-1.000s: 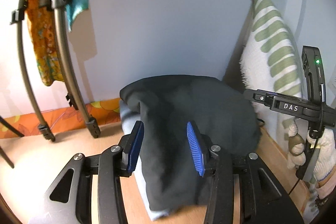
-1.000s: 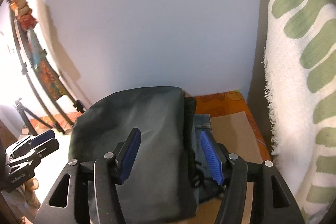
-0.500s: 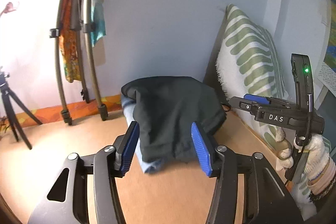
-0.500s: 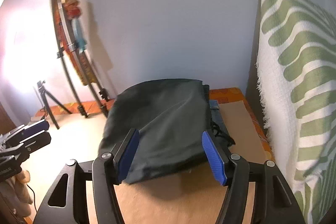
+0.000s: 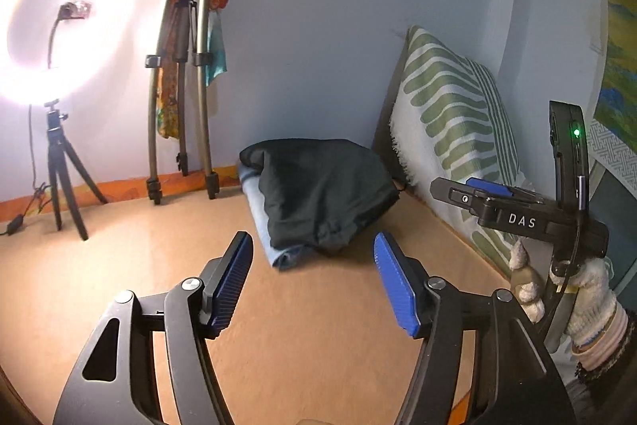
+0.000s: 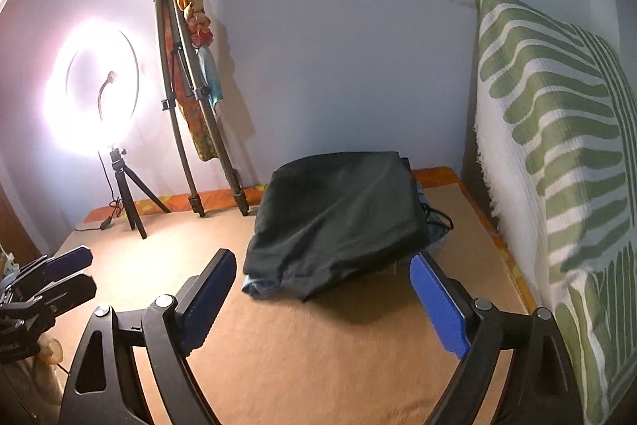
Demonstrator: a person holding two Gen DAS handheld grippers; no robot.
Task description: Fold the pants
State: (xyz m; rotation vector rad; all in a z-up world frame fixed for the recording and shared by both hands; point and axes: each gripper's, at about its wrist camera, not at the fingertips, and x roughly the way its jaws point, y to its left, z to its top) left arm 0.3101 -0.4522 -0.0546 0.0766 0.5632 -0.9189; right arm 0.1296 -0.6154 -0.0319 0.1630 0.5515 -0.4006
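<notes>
1. Folded black pants (image 5: 324,192) lie at frame centre atop what seems light-blue jeans (image 5: 260,216), on the tan surface (image 5: 318,325).
2. Left gripper (image 5: 314,281) and right gripper (image 6: 322,301) hover low in frame, jaws wide apart, holding nothing.
</notes>
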